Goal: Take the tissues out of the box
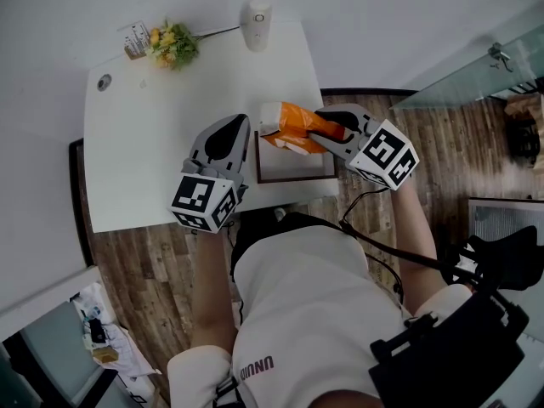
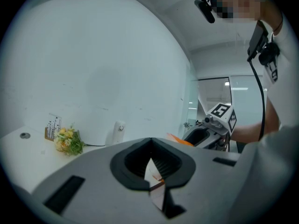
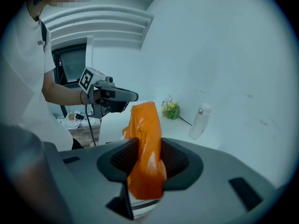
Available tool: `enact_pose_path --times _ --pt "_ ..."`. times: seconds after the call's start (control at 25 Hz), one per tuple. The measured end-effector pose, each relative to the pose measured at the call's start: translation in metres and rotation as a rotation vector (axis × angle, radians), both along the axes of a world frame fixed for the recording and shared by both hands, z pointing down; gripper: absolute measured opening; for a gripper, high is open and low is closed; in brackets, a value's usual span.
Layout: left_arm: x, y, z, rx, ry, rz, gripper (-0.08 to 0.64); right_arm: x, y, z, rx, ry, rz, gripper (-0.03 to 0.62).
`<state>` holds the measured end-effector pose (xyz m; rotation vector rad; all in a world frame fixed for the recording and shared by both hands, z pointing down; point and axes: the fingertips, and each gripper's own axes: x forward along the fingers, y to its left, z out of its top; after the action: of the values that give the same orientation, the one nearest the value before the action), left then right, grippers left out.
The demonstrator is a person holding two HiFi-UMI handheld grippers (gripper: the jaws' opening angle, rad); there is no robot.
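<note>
The right claw [image 3: 148, 158] is clamping the orange soft plastic tissue pack [image 3: 147, 143] around its middle. The slick wrap could be slipping free if the tilt steepens, dropping the pack back into the shallow dark-rimmed box [image 1: 293, 179] near the front right corner of the white table [image 1: 170, 143]. The pack is sticking out beyond the pads, apparently lifted over the box's far edge. The left claw [image 2: 149, 160] is resting, pads together, just beside the box's left rim

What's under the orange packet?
A dark-rimmed tray lies under the orange packet, on the white table. The packet and the right gripper cover the tray's far part, so anything there is hidden.
</note>
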<state>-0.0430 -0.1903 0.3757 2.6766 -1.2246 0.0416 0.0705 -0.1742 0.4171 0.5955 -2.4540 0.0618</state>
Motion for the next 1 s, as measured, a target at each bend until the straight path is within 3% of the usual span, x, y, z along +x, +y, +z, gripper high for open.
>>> enact_pose_path --times 0.4,1.0 --pt "0.003 0.001 -0.003 0.008 0.003 -0.007 0.014 0.013 -0.008 -0.016 0.026 -0.070 0.067 0.160" --pt "0.002 0.001 -0.003 0.008 -0.004 -0.009 0.014 0.014 -0.012 -0.021 0.032 -0.107 0.085 0.160"
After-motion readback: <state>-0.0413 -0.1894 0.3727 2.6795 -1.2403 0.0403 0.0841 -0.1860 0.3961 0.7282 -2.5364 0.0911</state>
